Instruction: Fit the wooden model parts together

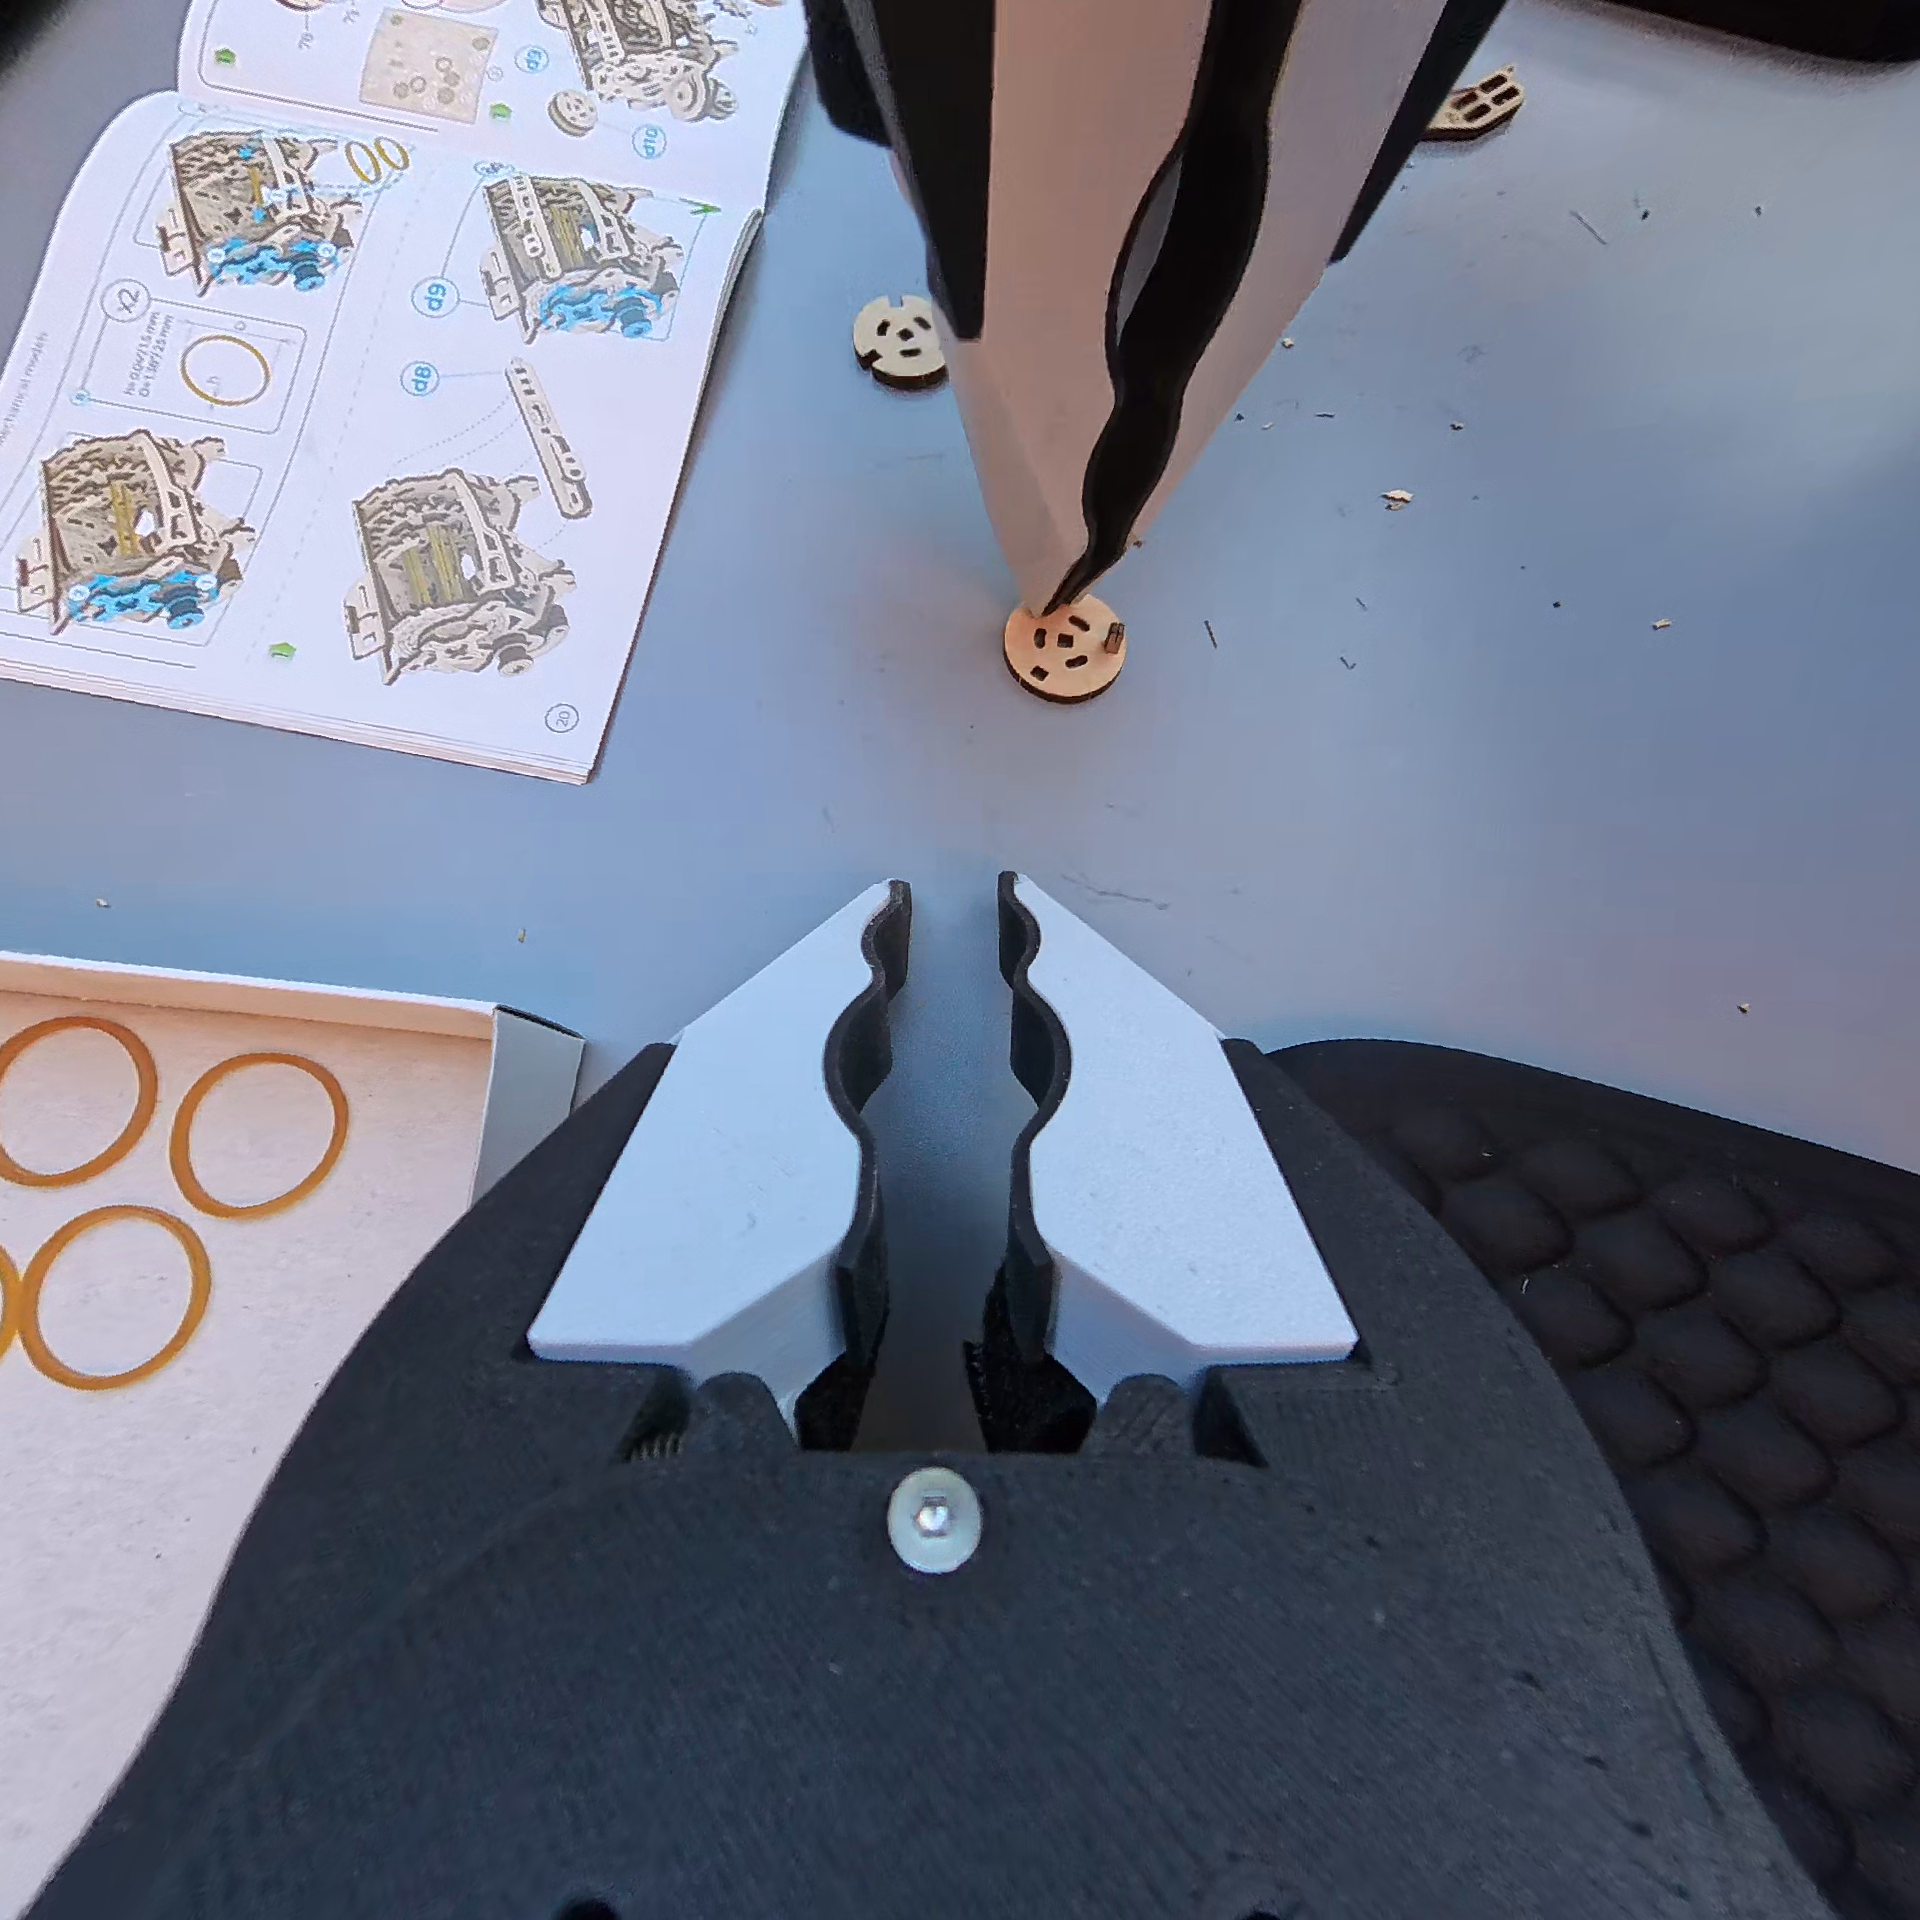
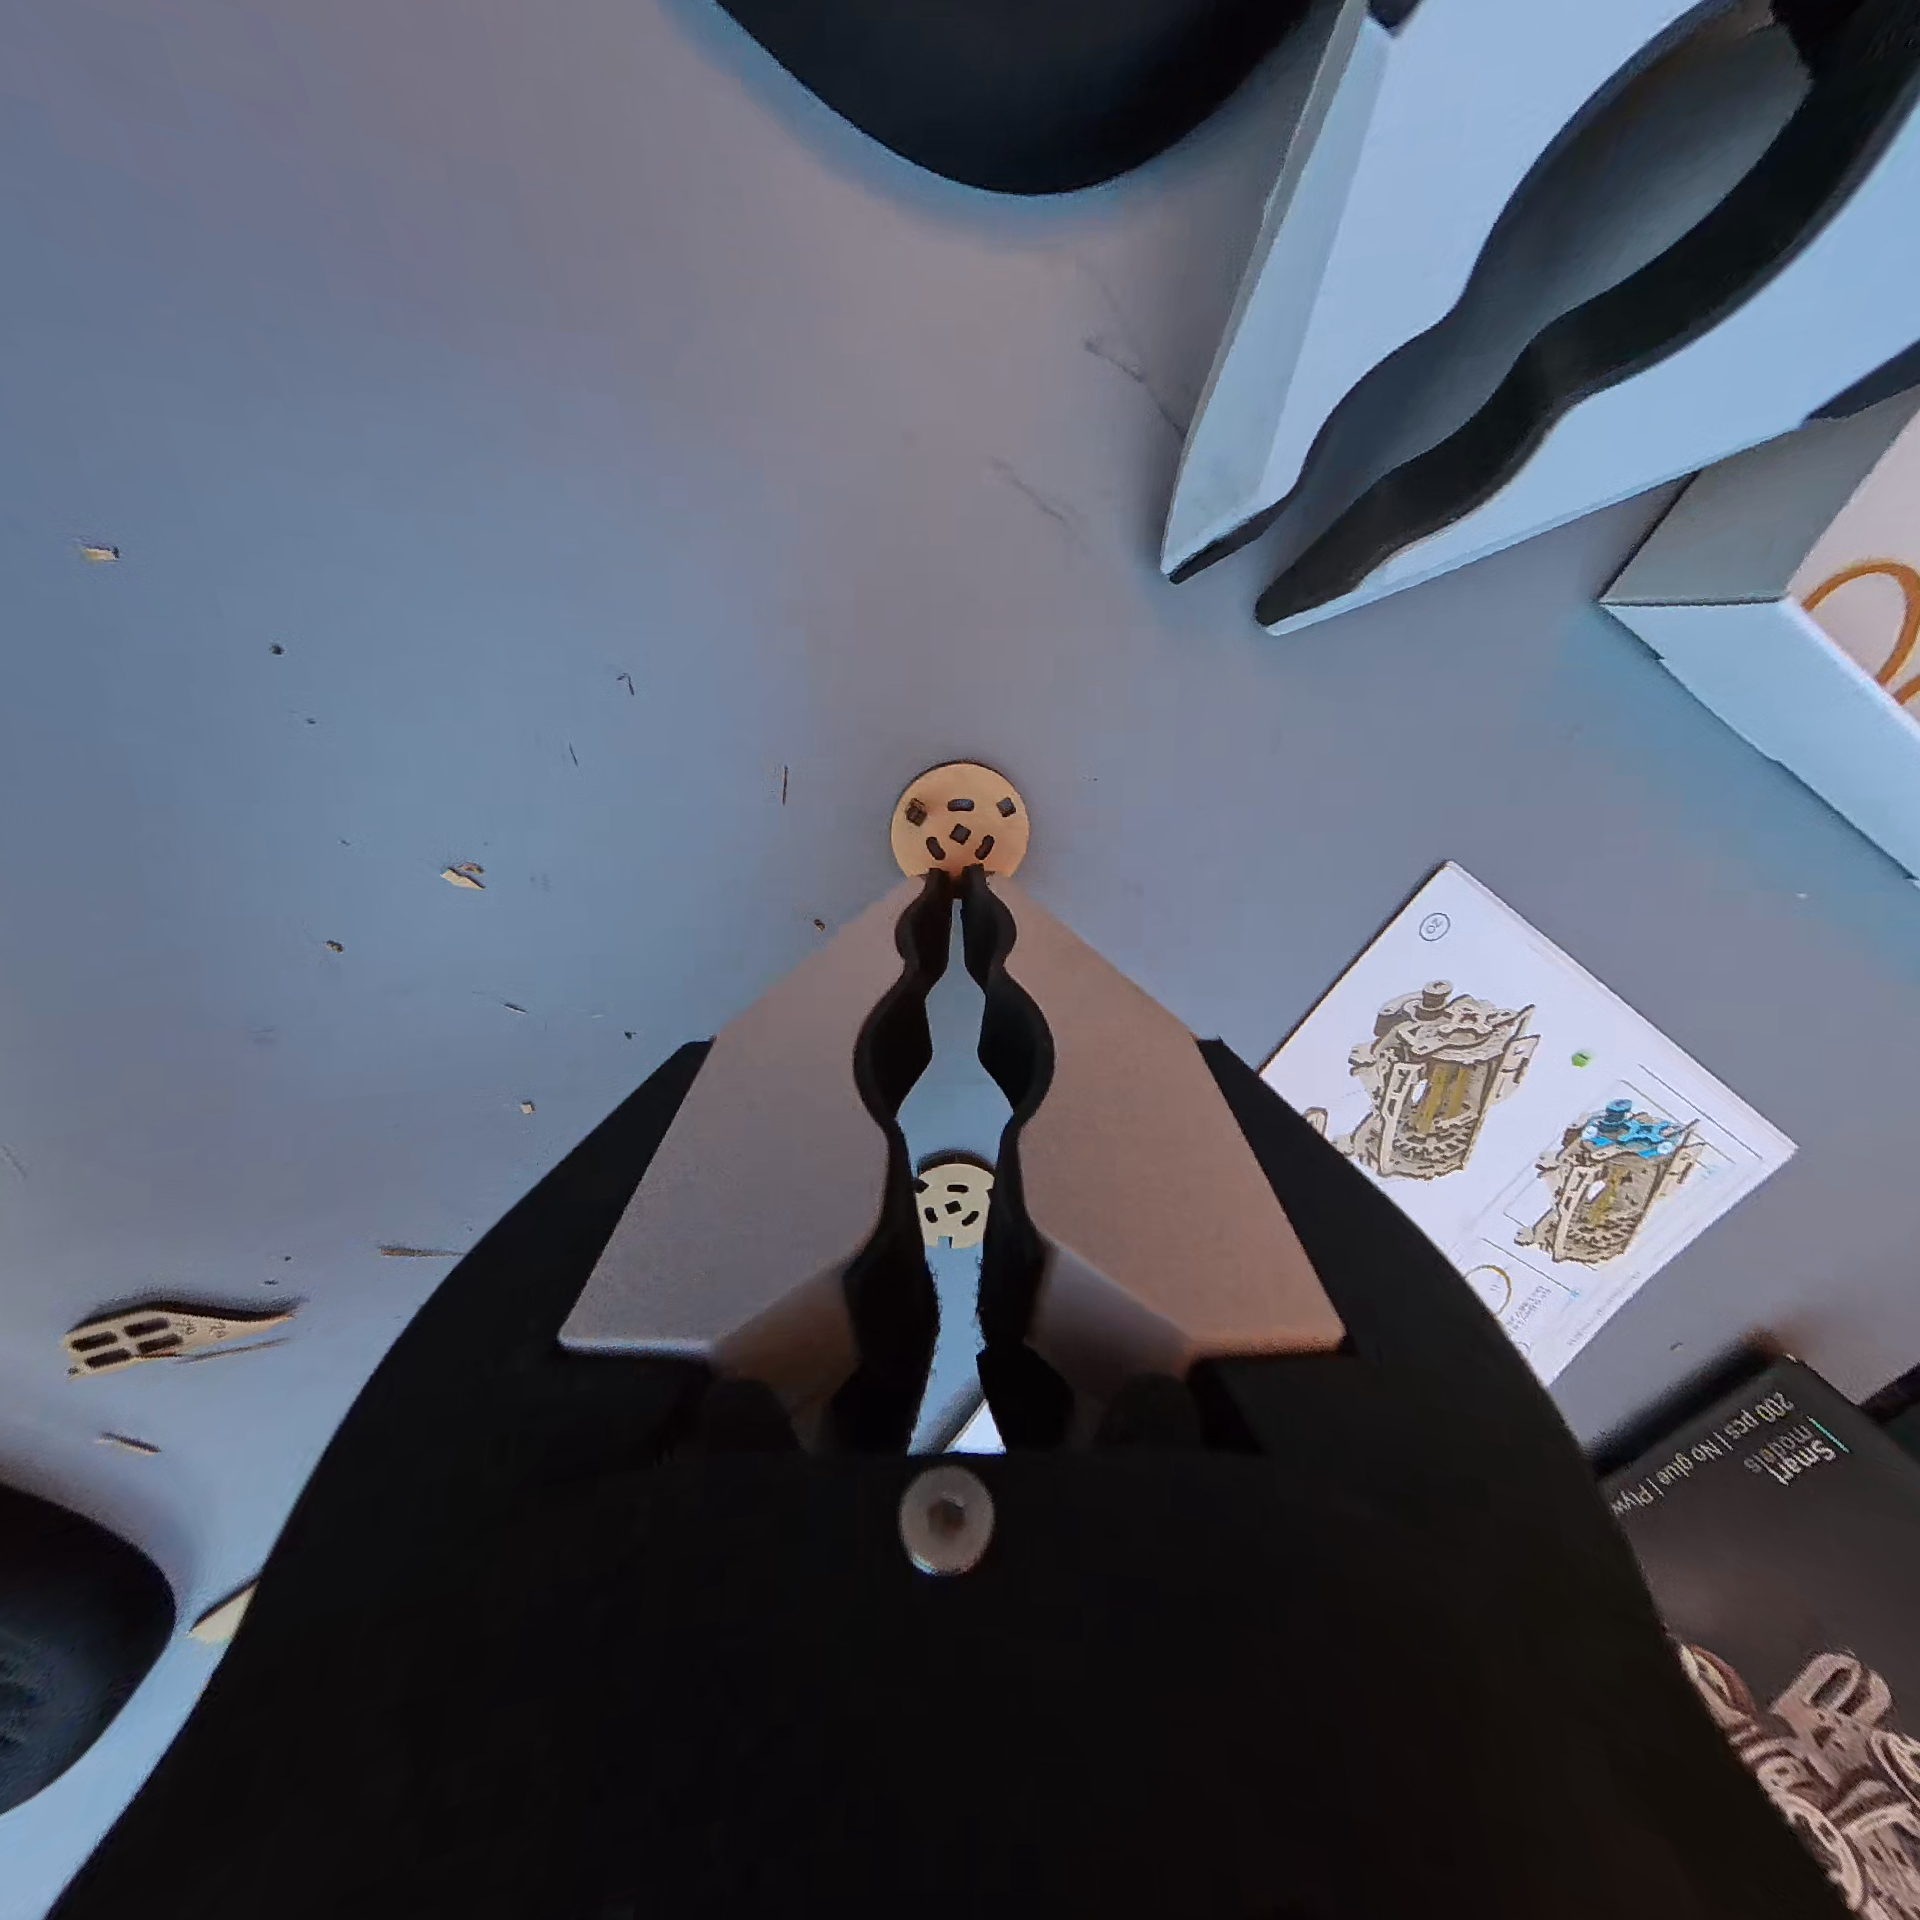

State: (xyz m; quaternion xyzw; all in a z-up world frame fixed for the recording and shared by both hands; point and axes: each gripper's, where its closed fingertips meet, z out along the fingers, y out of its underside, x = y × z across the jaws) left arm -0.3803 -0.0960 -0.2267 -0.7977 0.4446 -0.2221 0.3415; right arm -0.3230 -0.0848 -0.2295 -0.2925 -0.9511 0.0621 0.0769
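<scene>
— Where is the piece?

— A round wooden disc (image 2: 960, 824) with small dark slots lies flat on the grey table (image 2: 416, 416). The right gripper (image 2: 957, 878) has its tips at the disc's near edge, jaws almost closed, only a sliver between them.

— Is it holding the disc?

— Hard to say. In the left wrist view the tips come down onto the disc (image 1: 1065, 641), and a tiny wooden peg (image 1: 1115, 637) stands at its rim, but whether anything is pinched I cannot tell.

— And the left gripper?

— The left gripper (image 1: 954, 888) hovers near, jaws a little apart, empty.

— Anything only one view shows?

— The left view shows a notched wooden disc (image 1: 901, 341) beside the right gripper, an open instruction booklet (image 1: 343, 364) and rubber bands (image 1: 258, 1135) in a box. The right view shows a slotted wooden plate (image 2: 156, 1335) and a dark printed box (image 2: 1787, 1538).
</scene>
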